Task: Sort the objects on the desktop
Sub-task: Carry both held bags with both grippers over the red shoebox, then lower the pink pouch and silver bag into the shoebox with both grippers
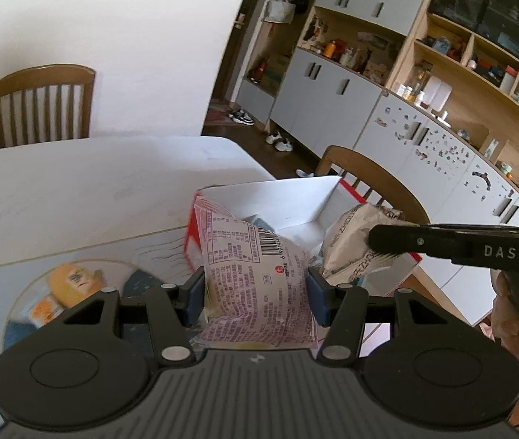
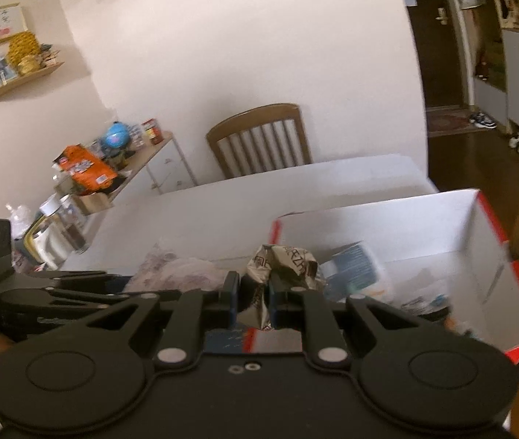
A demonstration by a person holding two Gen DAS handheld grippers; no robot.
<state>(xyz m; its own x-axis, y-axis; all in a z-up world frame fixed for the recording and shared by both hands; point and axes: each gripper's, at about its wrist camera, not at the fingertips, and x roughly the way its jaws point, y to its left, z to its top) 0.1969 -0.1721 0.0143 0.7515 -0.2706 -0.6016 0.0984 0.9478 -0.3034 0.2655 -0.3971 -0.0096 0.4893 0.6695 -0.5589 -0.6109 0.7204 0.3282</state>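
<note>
My left gripper (image 1: 255,292) is shut on a pink printed snack packet (image 1: 255,274) and holds it in front of the white box with red edges (image 1: 296,192). My right gripper (image 2: 254,294) is shut on a crumpled grey-white printed packet (image 2: 285,259), held at the box's near-left corner (image 2: 387,219). In the left wrist view the right gripper (image 1: 372,239) comes in from the right with that packet (image 1: 354,234) over the box. The pink packet shows blurred at the left in the right wrist view (image 2: 182,270). A blue-white item (image 2: 354,263) lies inside the box.
A printed mat with a round picture (image 1: 72,285) covers the near table. The white table (image 1: 94,183) stretches beyond. Wooden chairs stand behind it (image 1: 43,104) and right of the box (image 1: 376,179). A side cabinet with snacks (image 2: 120,168) and jars (image 2: 58,230) are at left.
</note>
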